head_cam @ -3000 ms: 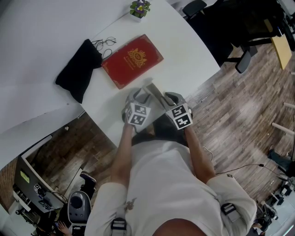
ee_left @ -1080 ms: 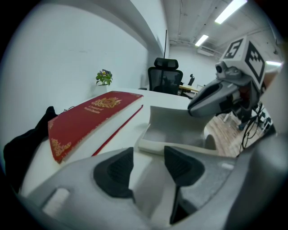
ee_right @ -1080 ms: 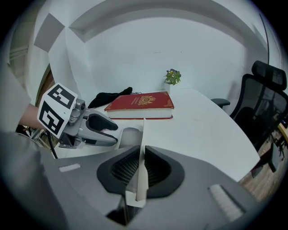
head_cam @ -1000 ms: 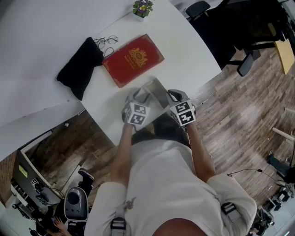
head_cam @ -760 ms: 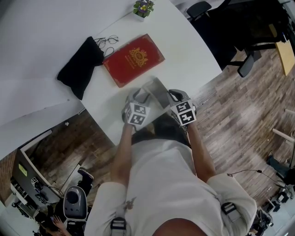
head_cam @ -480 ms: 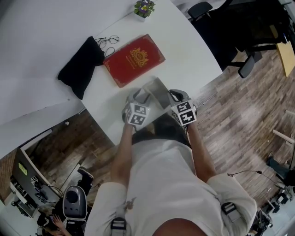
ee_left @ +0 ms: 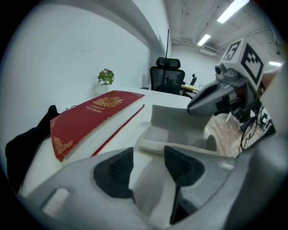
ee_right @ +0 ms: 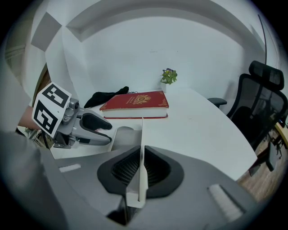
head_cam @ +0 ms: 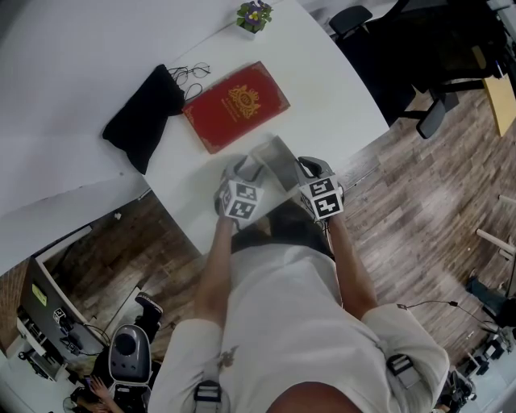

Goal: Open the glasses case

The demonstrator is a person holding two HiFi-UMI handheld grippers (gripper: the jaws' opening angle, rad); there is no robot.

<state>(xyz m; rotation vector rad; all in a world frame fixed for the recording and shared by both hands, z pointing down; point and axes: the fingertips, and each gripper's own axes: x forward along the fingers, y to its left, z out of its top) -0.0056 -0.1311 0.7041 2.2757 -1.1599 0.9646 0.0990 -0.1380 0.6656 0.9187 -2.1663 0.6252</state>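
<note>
Both my forearms reach forward and down over the near edge of the table (head_cam: 343, 89), with the grippers side by side and tilted down toward it. My right gripper (ee_right: 141, 155) is pressed together on the raised lid (ee_right: 142, 132) of the glasses case (head_cam: 274, 157), which lies open just ahead of both grippers, close to the table's near edge. My left gripper (ee_left: 147, 156) has its pads a little apart. Its tips are at the case's near rim, and I make out only a pale surface in the gap. Beyond the case and to the left of my left gripper lies a red book (head_cam: 235, 105), near the case but not touching it. A black cloth (head_cam: 139, 121), a pair of glasses (head_cam: 187, 74) and a small plant (head_cam: 254, 14) lie farther off. To the right of my right gripper the table is bare out to its curved edge, and an office chair (ee_right: 263, 103) stands past that edge. The right gripper view shows the lid edge-on, as a thin white sheet. The left gripper view shows the hollow tray (ee_left: 173, 134) and the lid's inner face, with the right gripper's fingers at its top. Only the head view shows the wooden floor (head_cam: 419, 202) below the edge.
</note>
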